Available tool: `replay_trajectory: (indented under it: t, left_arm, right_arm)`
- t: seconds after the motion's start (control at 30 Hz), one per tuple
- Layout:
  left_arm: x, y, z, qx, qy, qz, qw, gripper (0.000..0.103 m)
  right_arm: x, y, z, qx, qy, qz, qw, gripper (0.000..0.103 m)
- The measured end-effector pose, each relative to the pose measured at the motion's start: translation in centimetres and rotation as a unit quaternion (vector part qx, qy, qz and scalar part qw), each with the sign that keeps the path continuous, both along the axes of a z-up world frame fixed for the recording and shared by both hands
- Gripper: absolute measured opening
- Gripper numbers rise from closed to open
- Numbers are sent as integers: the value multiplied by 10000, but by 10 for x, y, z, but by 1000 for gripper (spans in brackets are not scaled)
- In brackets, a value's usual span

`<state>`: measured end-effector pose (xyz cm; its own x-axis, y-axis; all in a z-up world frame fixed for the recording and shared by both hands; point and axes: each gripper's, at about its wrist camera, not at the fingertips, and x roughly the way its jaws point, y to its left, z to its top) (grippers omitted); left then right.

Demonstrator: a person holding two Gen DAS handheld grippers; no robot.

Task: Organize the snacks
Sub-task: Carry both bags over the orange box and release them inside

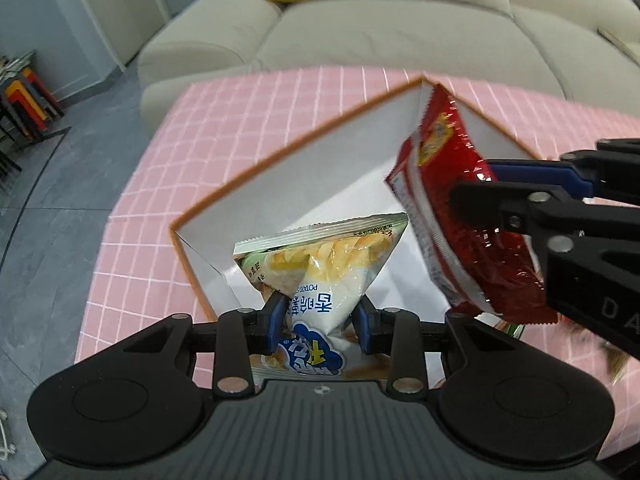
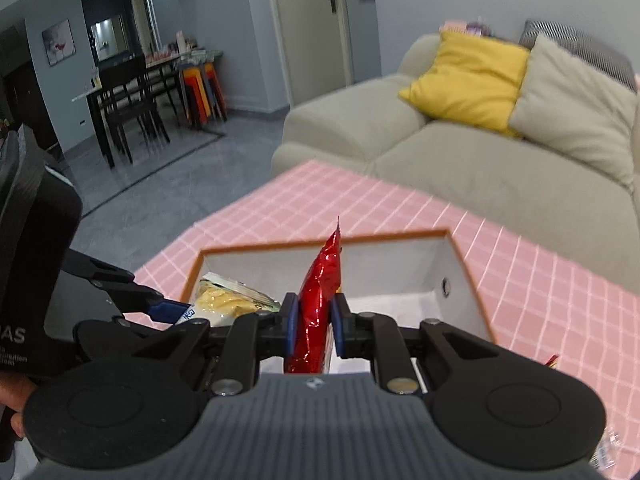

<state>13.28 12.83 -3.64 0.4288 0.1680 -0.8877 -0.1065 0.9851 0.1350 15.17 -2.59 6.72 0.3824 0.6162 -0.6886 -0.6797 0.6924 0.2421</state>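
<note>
Two grippers over white box (image 1: pixel 320 168): left gripper (image 1: pixel 320 320) clamps potato chip bag (image 1: pixel 320 264), right gripper (image 2: pixel 314 326) clamps red bag (image 2: pixel 320 292).

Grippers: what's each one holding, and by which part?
Left gripper pinches the white chip bag near one end. Right gripper pinches the red snack bag near its lower end.

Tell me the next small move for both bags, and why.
Probably lower and release: the left hand-held gripper pinches the potato chip bag and the right hand-held gripper the red snack bag, both already over the open white box.
</note>
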Motion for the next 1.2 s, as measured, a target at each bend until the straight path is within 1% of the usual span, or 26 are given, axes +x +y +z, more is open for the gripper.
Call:
replay_trajectory:
  t: [0.17, 0.23, 0.33, 0.4, 0.5, 0.57, 0.7, 0.73, 0.8, 0.9, 0.93, 1.03, 1.13, 1.17, 1.2]
  left_arm:
    - [9, -3, -11, 416, 274, -429, 9978, 40]
    - [12, -5, -13, 495, 353, -557, 9966, 40]
    - [19, -6, -15, 445, 453, -722, 9954, 40]
    - [23, -6, -22, 465, 558, -840, 9938, 40]
    - [34, -3, -40, 546, 848, -1014, 9897, 40]
    - [36, -3, -49, 526, 1033, -1072, 9875, 40]
    - [40, -3, -63, 540, 1238, -1082, 9849, 40]
    - [41, -3, -65, 538, 1278, -1075, 9845, 40]
    - [44, -3, -70, 563, 1393, -1078, 9828, 41]
    - [47, -5, -75, 687, 1540, -1100, 9795, 42]
    - [47, -5, -77, 713, 1579, -1113, 9786, 45]
    - [48, -7, -80, 705, 1657, -1098, 9775, 48]
    - [49, -10, -79, 730, 1639, -1125, 9773, 57]
    - [48, -11, -77, 776, 1607, -1114, 9776, 61]
    - [47, -11, -75, 811, 1587, -1092, 9779, 64]
  right_arm:
    - [14, 8, -27, -134, 640, 94, 9978, 14]
    - [18, 7, -36, -113, 878, 67, 9961, 14]
    - [27, 10, -46, -119, 1147, 86, 9933, 14]
    - [34, 8, -53, -109, 1365, 91, 9905, 14]
    - [47, 4, -64, -36, 1740, 40, 9847, 15]
    - [53, 3, -71, -65, 1878, -27, 9822, 15]
    - [61, 8, -85, -347, 1996, -42, 9793, 12]
    - [62, 9, -88, -366, 2046, -29, 9782, 7]
    - [63, 14, -92, -440, 2118, -2, 9763, 7]
    - [63, 19, -99, -662, 2098, 25, 9755, 7]
    - [62, 18, -100, -697, 2102, 25, 9752, 8]
    - [61, 15, -101, -731, 2101, 21, 9749, 14]
    - [59, 15, -98, -824, 1973, 53, 9769, 18]
    - [58, 15, -97, -861, 1926, 63, 9775, 19]
    - [57, 14, -96, -883, 1893, 65, 9779, 22]
